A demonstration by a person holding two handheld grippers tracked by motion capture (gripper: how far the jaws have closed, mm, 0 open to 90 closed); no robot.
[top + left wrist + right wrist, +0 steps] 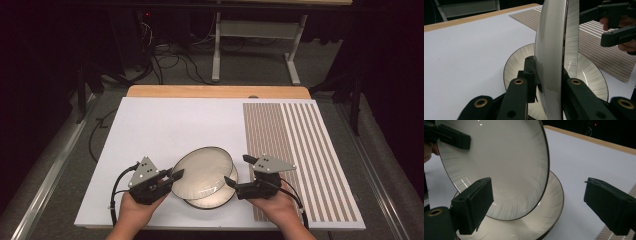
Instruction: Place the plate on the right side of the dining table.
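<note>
My left gripper is clamped on the near-left rim of the upper plate, one jaw on each face, and holds it tilted up off the lower plate that lies flat on the white mat. In the left gripper view the upper plate stands almost edge-on between my jaws. My right gripper has its jaws spread wide with nothing between them, just right of both plates, near the striped mat. The upper plate looks like glazed ceramic: stiff, fairly heavy, slick, and liable to chip or crack if it drops on the one below. The rim is the only place to grip, so I judge a second hold on the right edge would steady it.
</note>
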